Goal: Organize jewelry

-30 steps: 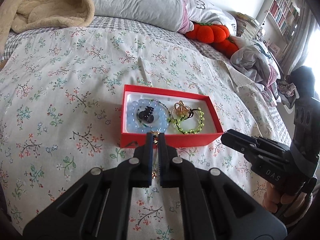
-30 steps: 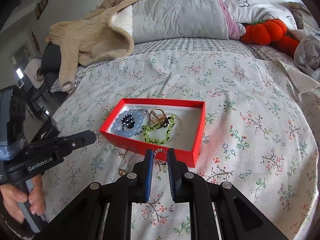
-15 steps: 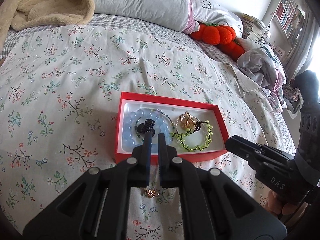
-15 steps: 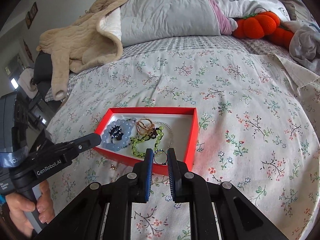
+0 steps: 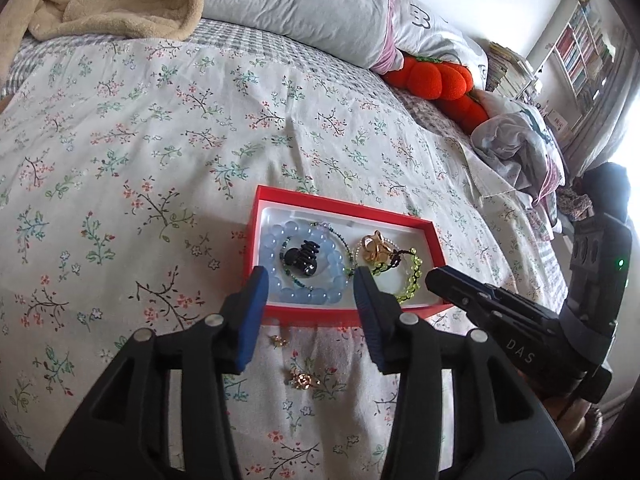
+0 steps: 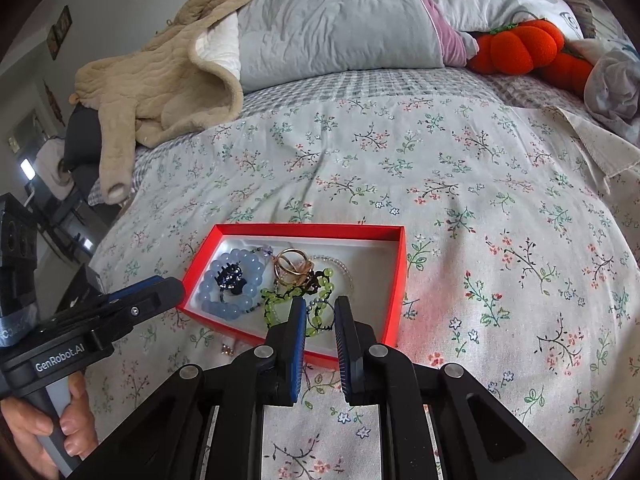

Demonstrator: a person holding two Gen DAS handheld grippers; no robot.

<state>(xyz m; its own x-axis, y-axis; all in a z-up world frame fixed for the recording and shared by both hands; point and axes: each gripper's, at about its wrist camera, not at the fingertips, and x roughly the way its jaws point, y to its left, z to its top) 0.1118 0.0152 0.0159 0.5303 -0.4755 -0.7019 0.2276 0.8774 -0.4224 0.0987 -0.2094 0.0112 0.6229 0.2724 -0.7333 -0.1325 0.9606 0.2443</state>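
- While both tools hang over a floral bedspread (image 5: 160, 152), a beige blanket (image 6: 160, 80) lies bunched at the far left by the grey pillows (image 6: 340, 20), well clear of the work.
- Left gripper (image 5: 308, 292): its jaws stand wide and hold nothing, hovering above the near left end of the red box (image 5: 436, 240), apparently spread for a pick-up or just after a release.
- Two small gold pieces, one earring (image 5: 278, 341) nearer the box and a rose-shaped charm (image 5: 302, 380) closer in, lie loose on the bedspread just short of the box wall. They look like the items not yet put away.
- Inside the box, from left: a pale blue bead bracelet (image 5: 304, 296) ringing a black hair claw (image 5: 302, 258), then a gold ring cluster (image 6: 294, 266), then a green bead bracelet (image 6: 280, 300).
- Right gripper (image 6: 320, 320): jaws partly apart over the box's near edge, with a small dark ring (image 6: 322, 314) between them. Whether the pads touch it cannot be told; it seems to be going into the box.
- Orange plush pumpkins (image 6: 520, 48) sit far right.
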